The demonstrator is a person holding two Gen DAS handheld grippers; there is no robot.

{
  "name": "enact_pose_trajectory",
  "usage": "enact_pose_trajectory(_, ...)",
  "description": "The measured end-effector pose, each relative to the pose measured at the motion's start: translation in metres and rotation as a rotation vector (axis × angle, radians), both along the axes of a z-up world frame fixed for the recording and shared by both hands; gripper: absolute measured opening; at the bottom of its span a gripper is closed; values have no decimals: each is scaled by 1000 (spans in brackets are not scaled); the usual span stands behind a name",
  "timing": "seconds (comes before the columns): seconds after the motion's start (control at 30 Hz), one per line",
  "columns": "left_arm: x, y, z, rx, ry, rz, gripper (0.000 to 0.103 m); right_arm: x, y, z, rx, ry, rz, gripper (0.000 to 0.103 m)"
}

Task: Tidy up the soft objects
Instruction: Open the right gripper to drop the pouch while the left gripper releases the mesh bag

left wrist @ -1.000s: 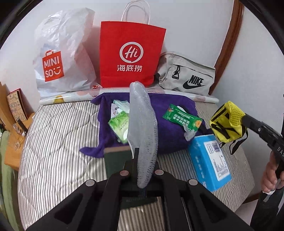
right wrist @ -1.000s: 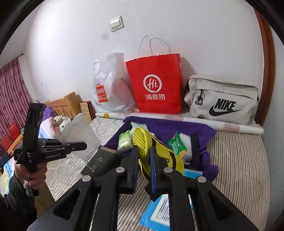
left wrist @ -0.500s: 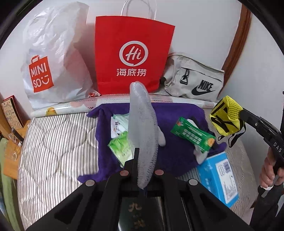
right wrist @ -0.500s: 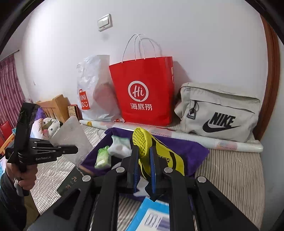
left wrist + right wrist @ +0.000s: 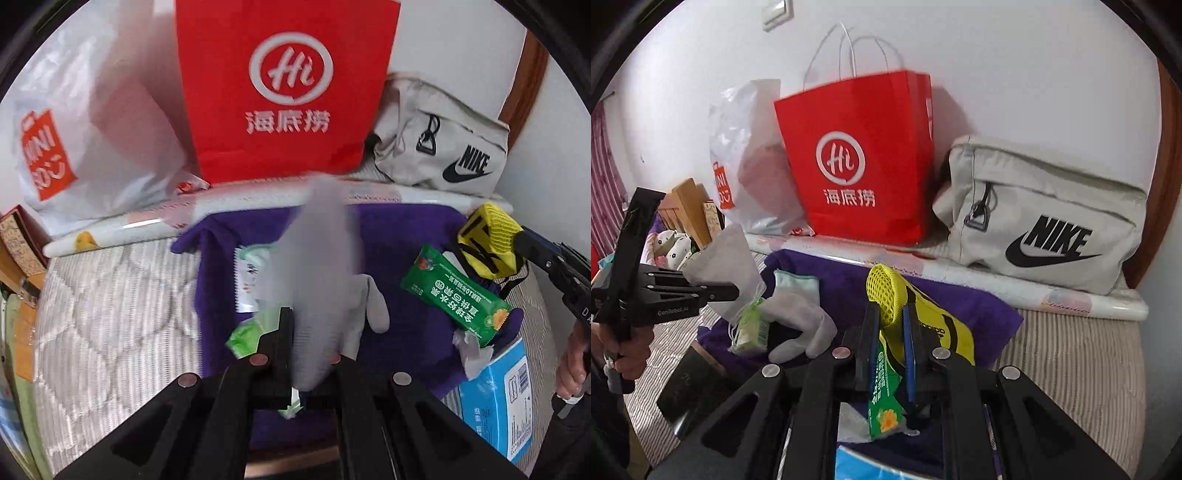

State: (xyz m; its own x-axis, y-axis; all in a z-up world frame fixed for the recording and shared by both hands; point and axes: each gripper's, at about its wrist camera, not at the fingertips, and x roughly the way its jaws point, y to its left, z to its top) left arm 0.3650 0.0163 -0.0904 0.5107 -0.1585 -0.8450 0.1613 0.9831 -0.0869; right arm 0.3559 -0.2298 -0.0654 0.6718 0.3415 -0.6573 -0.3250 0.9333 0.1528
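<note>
Striped bed (image 5: 110, 314) against a white wall, purple towel (image 5: 413, 306) spread on it.
Left gripper (image 5: 310, 332) pinches a grey sock (image 5: 325, 266) rising toward twelve o'clock; right gripper (image 5: 890, 328) clamps a yellow mesh pouch (image 5: 886, 291) likewise.

- Support: bed (image 5: 110, 314) with grey-and-white striped quilted cover.
- Far edge, against the wall, left to right: white plastic bag (image 5: 92, 140), red paper bag (image 5: 284, 85), beige Nike pouch (image 5: 439, 144).
- Near side of the bags: patterned roll (image 5: 1015, 291) lying across the bed.
- Centre: purple towel (image 5: 406, 236) spread on the cover, touching the roll.
- Near right: blue box (image 5: 495, 406), beside the towel.
- Near left in the right wrist view: dark book (image 5: 690, 380) at the towel's near-left corner.
</note>
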Motion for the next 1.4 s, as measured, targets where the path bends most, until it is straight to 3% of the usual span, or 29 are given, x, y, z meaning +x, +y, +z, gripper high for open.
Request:
enact_pose_trajectory(0.37,14,-5,-13,-64,38,-45,5,16,8,-19,46,63,37,16)
enact_pose_trajectory(0.6,14,-10,-13,-100,62,-69,27,18,20,-24,54,94,80,17)
enact_pose_trajectory(0.7,11,-9,-11,-107,65,-78,30,16,21,-26,60,104,93,19)
enact_pose_trajectory(0.8,7,-8,-10,-94,76,-77,51,15,18,-26,83,115,92,38)
enact_pose_trajectory(0.83,4,-8,-9,-85,72,-78,53,14,16,-24,95,111,88,42)
enact_pose_trajectory(1.13,-13,-1,3,-119,66,-54,53,-4,14,-8,102,96,78,44)
enact_pose_trajectory(1.4,-49,-6,25,-125,43,-53,61,-48,14,15,65,47,31,72)
